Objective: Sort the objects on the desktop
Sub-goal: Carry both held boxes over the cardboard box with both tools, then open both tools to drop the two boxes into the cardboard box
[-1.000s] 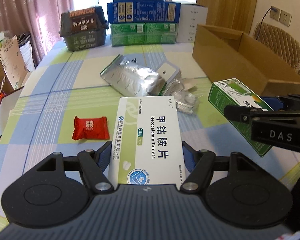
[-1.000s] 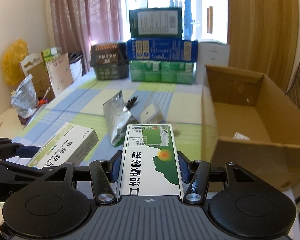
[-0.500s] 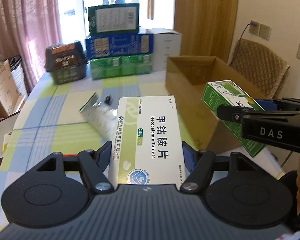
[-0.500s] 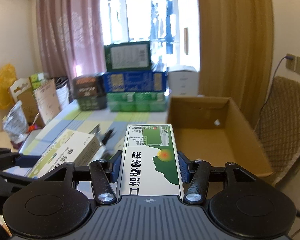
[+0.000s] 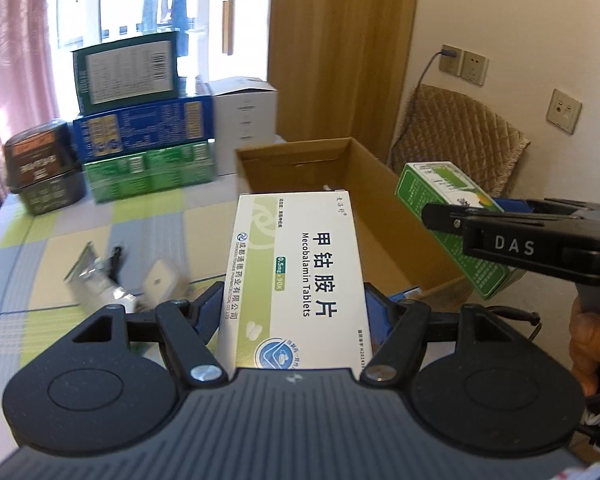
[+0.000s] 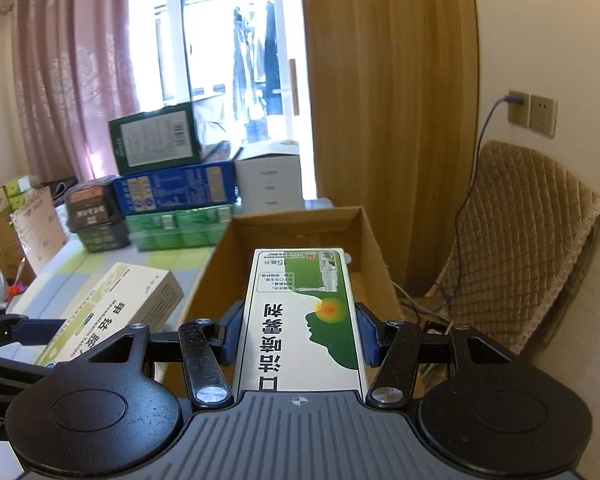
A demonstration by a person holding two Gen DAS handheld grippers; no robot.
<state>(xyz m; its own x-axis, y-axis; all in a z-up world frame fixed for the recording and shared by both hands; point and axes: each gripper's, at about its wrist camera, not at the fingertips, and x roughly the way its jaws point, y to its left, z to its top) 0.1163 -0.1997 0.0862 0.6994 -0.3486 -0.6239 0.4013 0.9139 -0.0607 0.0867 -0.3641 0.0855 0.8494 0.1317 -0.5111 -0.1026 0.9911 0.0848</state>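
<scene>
Both cartons are light, stiff, crushable card: left hand-held gripper (image 5: pixel 296 312) clamps the Mecobalamin tablet box (image 5: pixel 298 276) by its long sides, right hand-held gripper (image 6: pixel 298 338) likewise the green throat-spray box (image 6: pixel 302 316), cardboard box (image 6: pixel 374 240) at 12 o'clock.

Home room, prob dining/living area. Pink curtains (image 6: pixel 64 80) at a sliding glass door w/ laundry (image 6: pixel 252 52) hanging outside. Checked tablecloth (image 5: pixel 52 240) on table, stacked retail cartons (image 5: pixel 140 128) at far end, open cardboard box (image 5: pixel 380 216) beside them. Quilt-covered chair (image 6: pixel 520 248) by wall, wall sockets (image 6: pixel 532 114) w/ cable plugged in. Tan curtain (image 6: pixel 384 80) right of door. Bags and boxes on floor at left.
</scene>
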